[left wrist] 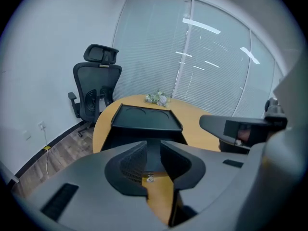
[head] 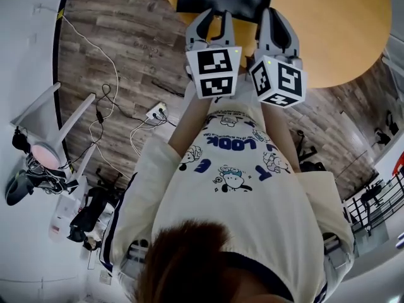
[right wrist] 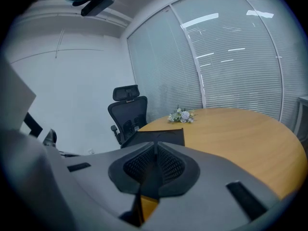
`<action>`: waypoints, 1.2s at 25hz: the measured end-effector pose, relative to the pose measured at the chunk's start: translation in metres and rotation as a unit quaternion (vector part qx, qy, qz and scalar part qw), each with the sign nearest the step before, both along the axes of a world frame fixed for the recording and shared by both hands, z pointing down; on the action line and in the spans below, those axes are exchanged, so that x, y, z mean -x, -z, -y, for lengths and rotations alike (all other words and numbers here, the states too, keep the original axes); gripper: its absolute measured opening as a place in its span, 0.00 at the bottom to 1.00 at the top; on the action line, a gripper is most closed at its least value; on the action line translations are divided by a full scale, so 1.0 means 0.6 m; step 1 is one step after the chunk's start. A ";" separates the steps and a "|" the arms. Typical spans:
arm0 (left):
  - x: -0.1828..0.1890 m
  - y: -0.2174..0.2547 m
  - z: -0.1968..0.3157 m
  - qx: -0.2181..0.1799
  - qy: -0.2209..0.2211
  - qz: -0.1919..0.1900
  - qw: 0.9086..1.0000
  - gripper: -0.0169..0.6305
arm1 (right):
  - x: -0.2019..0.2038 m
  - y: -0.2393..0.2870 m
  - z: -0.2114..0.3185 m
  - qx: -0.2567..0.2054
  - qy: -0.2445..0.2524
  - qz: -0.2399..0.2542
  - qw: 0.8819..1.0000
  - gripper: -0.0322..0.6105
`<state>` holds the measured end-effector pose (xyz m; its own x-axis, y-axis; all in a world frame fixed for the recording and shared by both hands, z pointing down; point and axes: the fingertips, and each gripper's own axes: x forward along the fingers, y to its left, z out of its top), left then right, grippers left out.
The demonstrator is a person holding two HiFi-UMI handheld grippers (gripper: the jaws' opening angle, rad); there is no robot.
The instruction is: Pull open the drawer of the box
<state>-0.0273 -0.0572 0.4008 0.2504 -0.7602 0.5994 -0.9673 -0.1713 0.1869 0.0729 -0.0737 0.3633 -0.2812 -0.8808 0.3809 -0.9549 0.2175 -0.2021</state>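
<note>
The person's shirt (head: 235, 145) reads "LOOK". The left gripper (left wrist: 153, 147) has its jaws narrowly apart and empty; the right gripper (right wrist: 155, 147) has its jaws together, holding nothing. The black box (left wrist: 144, 123) sits just ahead on the round table (left wrist: 195, 113).

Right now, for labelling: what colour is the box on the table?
Black box; clearest in left gripper view.

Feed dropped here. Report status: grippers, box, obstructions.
Left gripper open, empty. Right gripper shut, empty. Black box on table ahead, neither gripper on it. Nothing between; flowers sit beyond box.
</note>
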 end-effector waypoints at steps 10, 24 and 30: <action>0.011 0.093 0.033 -0.081 -0.003 0.001 0.997 0.10 | 0.014 0.065 0.021 -0.046 0.006 -0.009 0.999 0.11; -0.013 0.199 0.060 -0.163 -0.020 0.004 0.986 0.08 | 0.008 0.136 0.034 -0.091 0.009 -0.008 0.996 0.11; -0.014 0.222 0.069 -0.183 -0.020 0.010 0.983 0.07 | 0.004 0.151 0.046 -0.104 0.010 -0.006 0.994 0.11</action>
<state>-0.0187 -0.0987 0.2676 0.2762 -0.9155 0.2926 -0.9611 -0.2623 0.0864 0.0708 -0.1011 0.2728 -0.2968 -0.9349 0.1945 -0.9518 0.2733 -0.1390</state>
